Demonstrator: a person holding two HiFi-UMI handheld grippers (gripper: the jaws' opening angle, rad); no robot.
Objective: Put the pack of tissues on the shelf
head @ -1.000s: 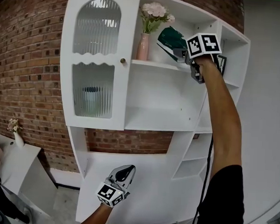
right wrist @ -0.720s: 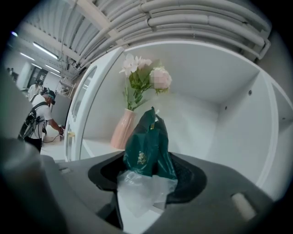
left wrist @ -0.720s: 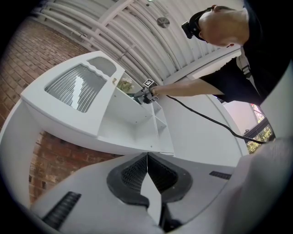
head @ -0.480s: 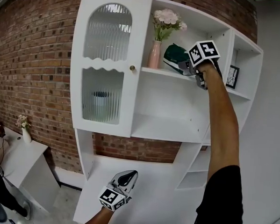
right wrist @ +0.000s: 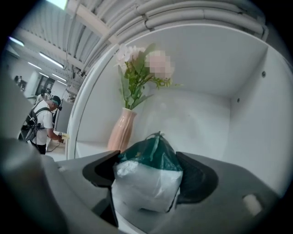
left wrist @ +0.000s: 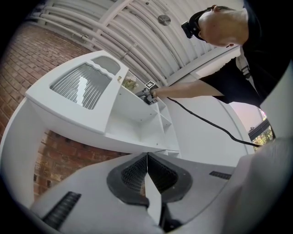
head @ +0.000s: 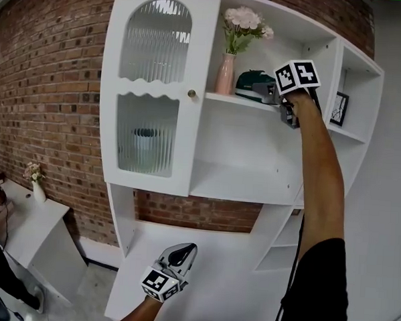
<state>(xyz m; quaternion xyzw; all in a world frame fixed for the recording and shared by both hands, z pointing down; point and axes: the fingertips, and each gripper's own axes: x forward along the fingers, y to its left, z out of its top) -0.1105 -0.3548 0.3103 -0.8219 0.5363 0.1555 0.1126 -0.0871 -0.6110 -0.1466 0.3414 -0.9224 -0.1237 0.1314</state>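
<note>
Pack of tissues (head: 253, 83), a soft wrap that is dark green above and white below, appears to rest on the upper open shelf (head: 238, 99), just to the right of the pink vase (head: 225, 74) and apart from it.

The right gripper (head: 266, 91) reaches in level from farther right of the vase. Its jaws have just been opening and stand wide, one on each side of the pack. The pack lies between them, and the pads look free of its sides or barely brushing them. Judged from this, the release is the step in hand and placement is nearly done.

To finish cleanly:
- Hold the jaws wide and draw the gripper straight back along its own line, so that neither pad drags the yielding wrap toward the shelf edge.
- Avoid any swing toward the vase, whose tall flowers (head: 245, 19) make it easy to topple.
- Confirm that the pack lies flat and well in from the edge.

The left gripper (head: 182, 249), far below the vase and slightly left of it, is closed on nothing and idle. A small framed picture (head: 338, 108) stands in the compartment well to the right of the vase.
</note>
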